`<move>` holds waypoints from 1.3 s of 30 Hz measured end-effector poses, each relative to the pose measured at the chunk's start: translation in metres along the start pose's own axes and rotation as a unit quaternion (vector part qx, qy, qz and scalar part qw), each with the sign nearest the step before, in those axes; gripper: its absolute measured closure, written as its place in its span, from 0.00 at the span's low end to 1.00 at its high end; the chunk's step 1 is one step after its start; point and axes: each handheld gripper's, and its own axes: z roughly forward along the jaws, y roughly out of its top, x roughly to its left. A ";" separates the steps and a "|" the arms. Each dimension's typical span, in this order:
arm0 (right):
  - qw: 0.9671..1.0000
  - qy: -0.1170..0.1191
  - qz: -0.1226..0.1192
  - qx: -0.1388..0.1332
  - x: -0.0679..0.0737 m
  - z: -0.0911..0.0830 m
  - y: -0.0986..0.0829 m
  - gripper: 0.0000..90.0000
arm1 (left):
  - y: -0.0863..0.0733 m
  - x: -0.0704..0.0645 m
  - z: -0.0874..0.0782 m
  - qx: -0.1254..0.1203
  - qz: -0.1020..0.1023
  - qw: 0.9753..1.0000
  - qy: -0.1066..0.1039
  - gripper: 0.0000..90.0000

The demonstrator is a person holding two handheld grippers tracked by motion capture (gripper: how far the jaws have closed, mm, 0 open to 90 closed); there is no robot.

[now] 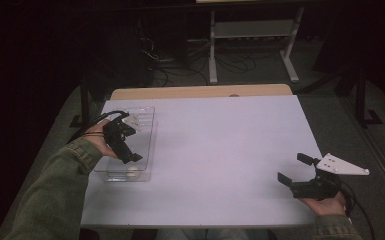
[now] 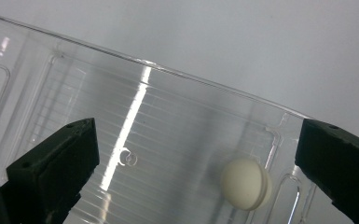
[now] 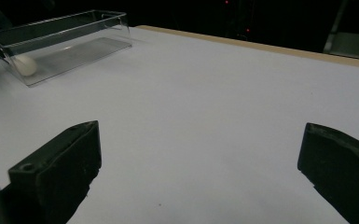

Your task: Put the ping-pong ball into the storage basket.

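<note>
Nearest, at the bottom right of the high view: right gripper [image 1: 291, 170], held low over the near right corner of the tabletop [image 1: 220, 150], jaws spread wide and empty, pointing left across the bare white surface toward the far-off tray. Well apart from the work; judged the idle one for now.

Farther in, at the left edge: left gripper [image 1: 130, 156], hanging above the clear plastic tray [image 1: 150, 131], tilted down into it, jaws released wide with nothing between them. Inside the tray, at its near end: a small white ball [image 1: 132, 172], resting on the ribbed floor close to the end wall. In the left gripper view, ball [image 2: 245, 183] off to the right of centre, nearer the right-hand jaw than the left, low in the picture, so just ahead of and below the tips. Judged to need a shift toward that side and a short drop before closing. Round, no long axis to line up with; likely to roll on the smooth plastic if nudged by one jaw first.

Tray's long axis running away from the person, along the left edge of the tabletop.

Beyond the tabletop: dark room, grey floor, tangled cables, a white metal frame.
</note>
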 end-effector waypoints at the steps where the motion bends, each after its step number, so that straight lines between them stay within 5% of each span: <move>1: 1.000 0.000 0.000 0.000 0.000 0.000 0.000 0.00 | -0.001 0.000 -0.002 -0.004 -0.003 1.000 0.001 0.00; 14: 1.000 0.000 -0.001 0.001 0.000 0.001 0.000 0.00 | -0.015 -0.006 -0.012 -0.062 -0.026 0.998 0.021 0.00; 26: 1.000 0.006 -0.006 0.004 0.001 0.006 0.001 0.00 | -0.031 -0.009 -0.016 -0.099 -0.050 0.993 0.044 0.00; 28: 1.000 0.005 -0.006 0.001 0.001 0.006 0.001 0.00 | -0.037 -0.010 -0.021 -0.122 -0.061 0.989 0.053 0.00; 39: 1.000 0.004 -0.005 -0.002 0.000 0.006 0.001 0.00 | -0.054 -0.011 -0.026 -0.154 -0.086 0.983 0.053 0.00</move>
